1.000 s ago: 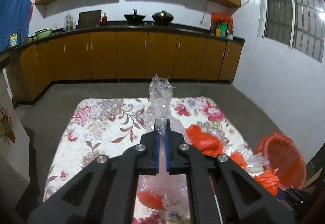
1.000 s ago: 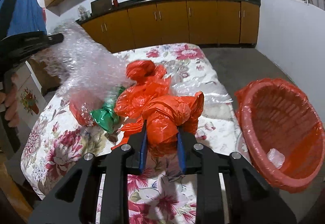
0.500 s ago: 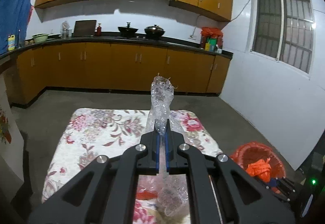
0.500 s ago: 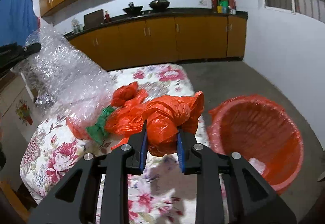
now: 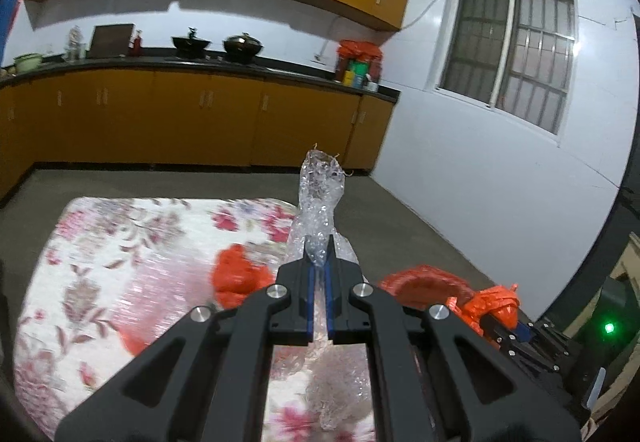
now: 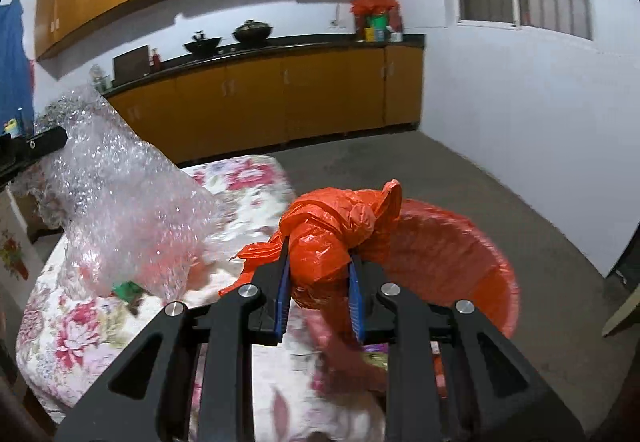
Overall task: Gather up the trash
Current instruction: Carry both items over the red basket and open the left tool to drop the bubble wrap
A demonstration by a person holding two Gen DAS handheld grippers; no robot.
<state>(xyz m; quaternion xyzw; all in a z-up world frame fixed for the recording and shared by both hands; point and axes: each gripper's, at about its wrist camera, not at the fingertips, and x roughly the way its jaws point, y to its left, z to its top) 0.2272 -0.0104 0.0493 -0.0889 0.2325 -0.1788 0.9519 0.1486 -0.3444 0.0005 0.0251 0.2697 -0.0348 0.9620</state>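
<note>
With the right gripper (image 6: 316, 268) clamped on the orange bag (image 6: 340, 226) and the left gripper (image 5: 319, 268) pinching bubble wrap (image 5: 320, 193), we judged it best to release only once above the red basket (image 6: 480, 254) at two o'clock.

Orange kitchen cabinets (image 5: 208, 117) line white walls (image 5: 480, 177) beside a barred window (image 5: 508, 45).

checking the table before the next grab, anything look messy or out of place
Yes: crumpled orange plastic bags and a green scrap lie loose on the floral tablecloth, not in the red basket. Nothing looks spilled or broken.
</note>
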